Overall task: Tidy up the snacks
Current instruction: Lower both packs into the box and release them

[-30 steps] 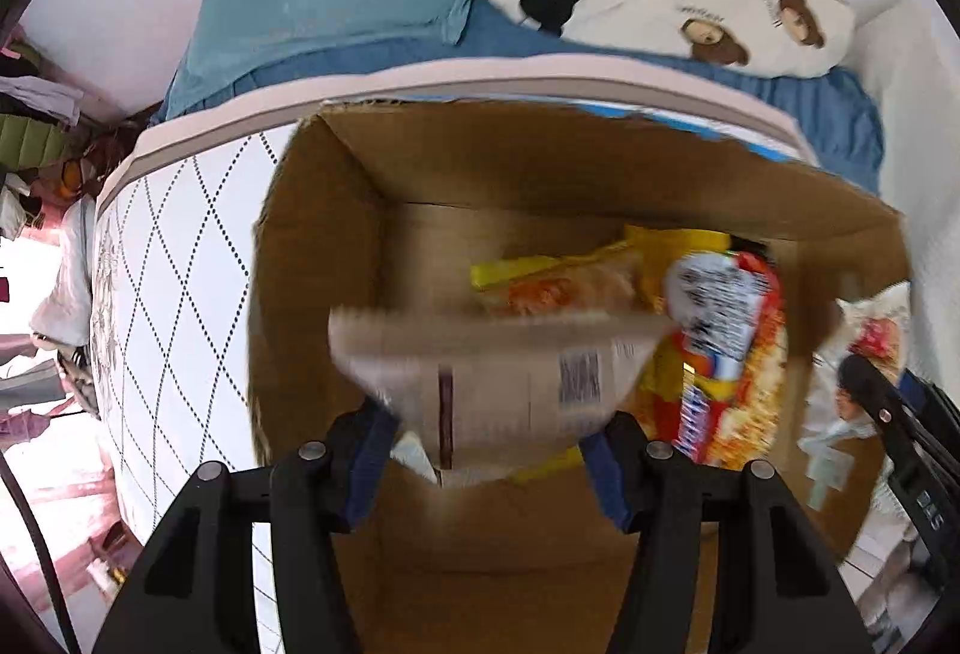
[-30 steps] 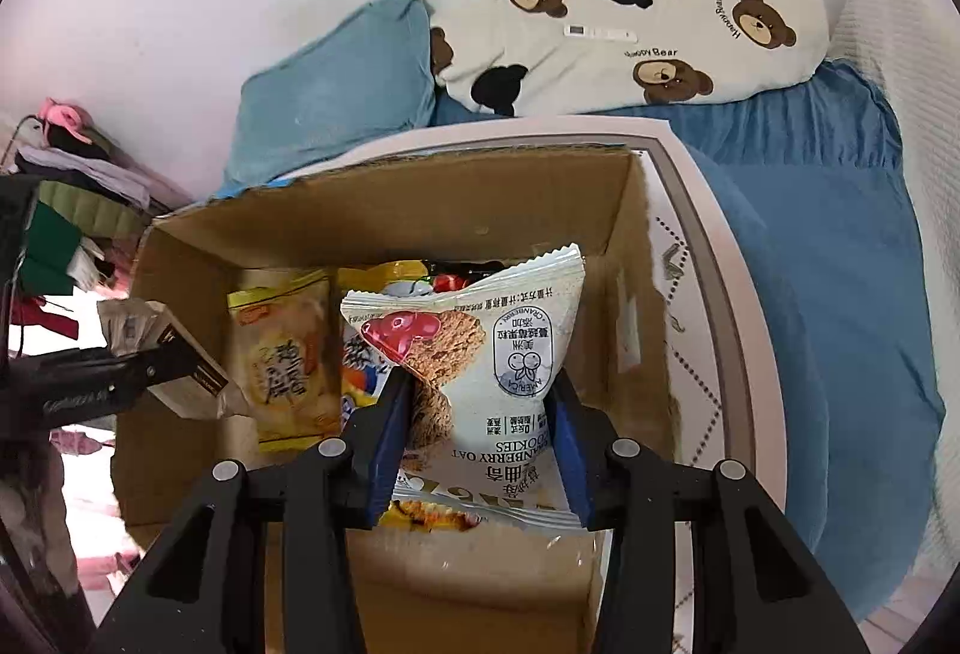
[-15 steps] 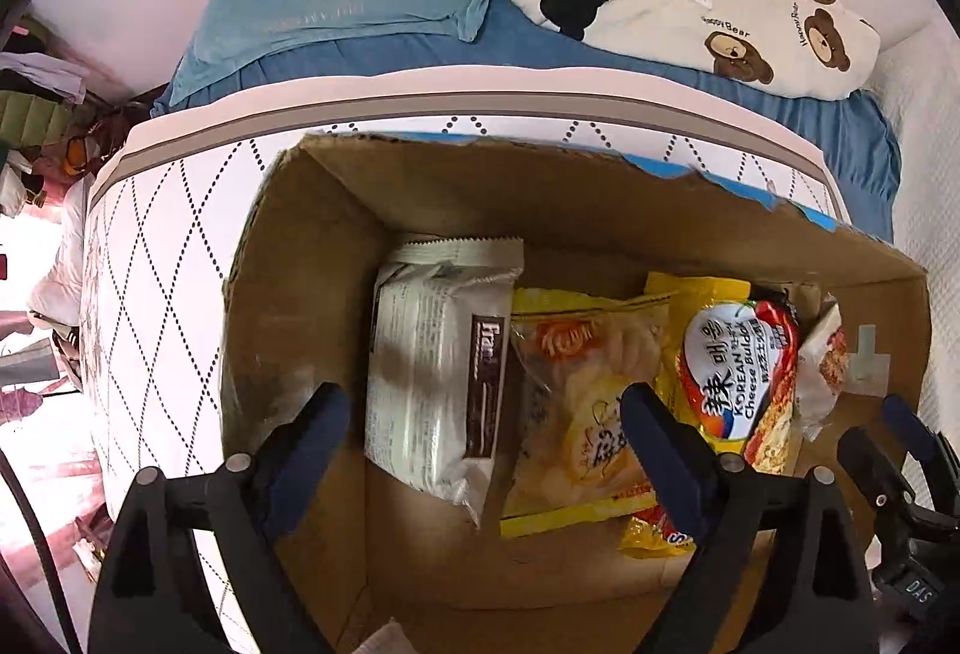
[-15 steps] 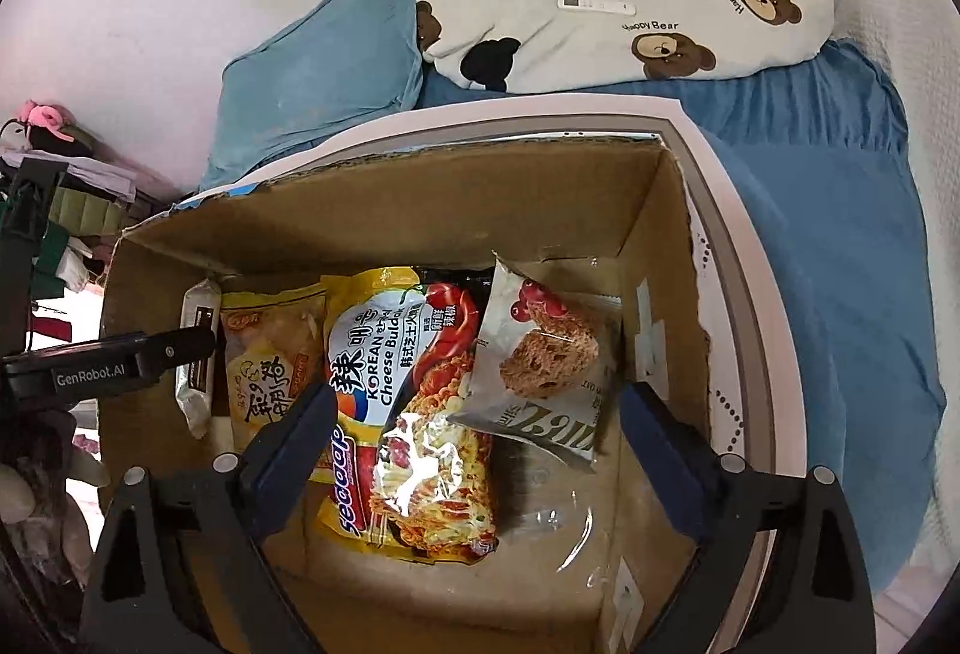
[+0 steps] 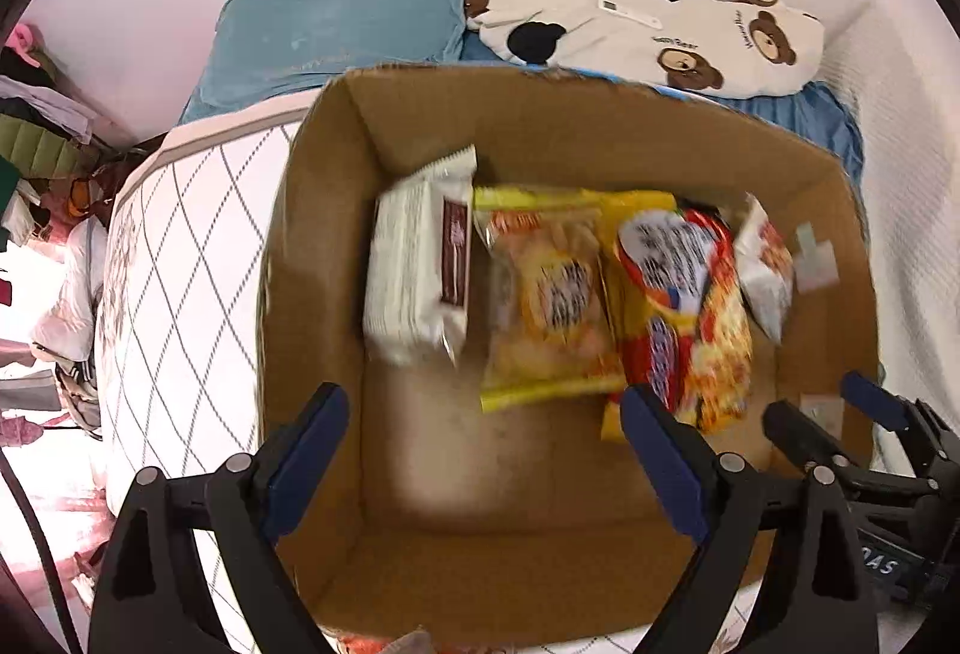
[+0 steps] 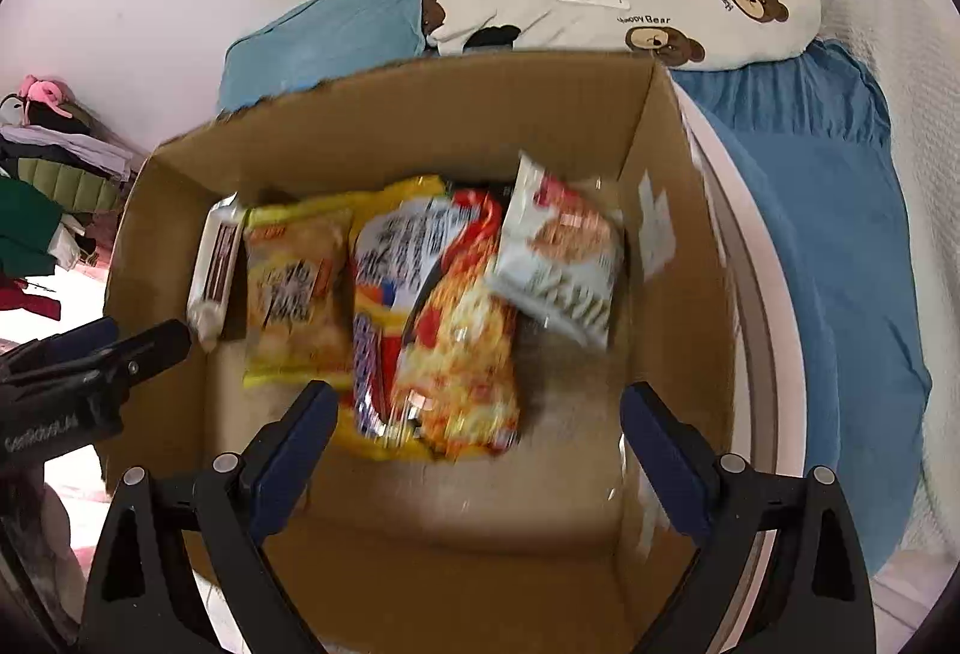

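My left claw (image 5: 483, 465) hangs spread wide with nothing between its blue pads, jaws having just been opening, over the open brown cardboard box (image 5: 540, 138). Just ahead lies the white wrapped packet with a brown label (image 5: 420, 264). My right claw (image 6: 477, 459) (equally spread and empty, also just opened) hovers over the red-and-yellow noodle bag (image 6: 444, 318); the white cookie pouch (image 6: 558, 264) lies ahead to its right, the yellow cracker bag (image 6: 294, 288) to its left.

The bear-print pillow (image 6: 630, 3) reads "Happy Bear"
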Available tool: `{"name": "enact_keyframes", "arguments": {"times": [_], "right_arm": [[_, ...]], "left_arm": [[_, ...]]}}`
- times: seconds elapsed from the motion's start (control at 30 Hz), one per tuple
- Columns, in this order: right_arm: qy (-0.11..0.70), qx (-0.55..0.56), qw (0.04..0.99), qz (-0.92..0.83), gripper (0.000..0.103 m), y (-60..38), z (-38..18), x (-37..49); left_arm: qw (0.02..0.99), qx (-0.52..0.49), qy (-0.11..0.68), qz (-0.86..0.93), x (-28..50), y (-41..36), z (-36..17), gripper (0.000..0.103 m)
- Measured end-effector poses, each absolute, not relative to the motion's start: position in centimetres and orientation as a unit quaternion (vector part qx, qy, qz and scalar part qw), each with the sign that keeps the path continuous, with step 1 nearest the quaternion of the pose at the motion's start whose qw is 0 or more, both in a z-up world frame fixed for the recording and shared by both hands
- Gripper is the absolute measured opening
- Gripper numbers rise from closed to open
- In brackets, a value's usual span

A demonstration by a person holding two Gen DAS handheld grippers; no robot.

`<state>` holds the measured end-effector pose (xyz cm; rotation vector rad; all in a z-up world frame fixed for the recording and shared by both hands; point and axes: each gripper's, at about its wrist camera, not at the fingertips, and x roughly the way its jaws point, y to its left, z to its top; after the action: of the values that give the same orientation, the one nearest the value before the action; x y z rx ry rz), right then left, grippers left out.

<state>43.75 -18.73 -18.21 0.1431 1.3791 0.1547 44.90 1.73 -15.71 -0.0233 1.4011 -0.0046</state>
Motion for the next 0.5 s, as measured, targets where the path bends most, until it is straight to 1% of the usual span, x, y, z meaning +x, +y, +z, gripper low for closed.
{"name": "enact_keyframes", "arguments": {"times": [0.2,0.37,0.5], "right_arm": [[0.632,0.061,0.77,0.061,0.097,-18.2,-17.2,40.0],[0.616,0.069,0.782,0.064,0.097,-18.1,-15.0,36.8],[0.597,0.08,0.794,0.081,0.097,-18.2,-13.4,33.9]], "left_arm": [[0.769,-0.021,0.639,-0.013,41.8,2.0,-14.6,0.093],[0.786,-0.029,0.617,-0.025,38.9,2.2,-12.2,0.093],[0.803,-0.035,0.594,-0.027,34.9,2.9,-10.2,0.093]]}}
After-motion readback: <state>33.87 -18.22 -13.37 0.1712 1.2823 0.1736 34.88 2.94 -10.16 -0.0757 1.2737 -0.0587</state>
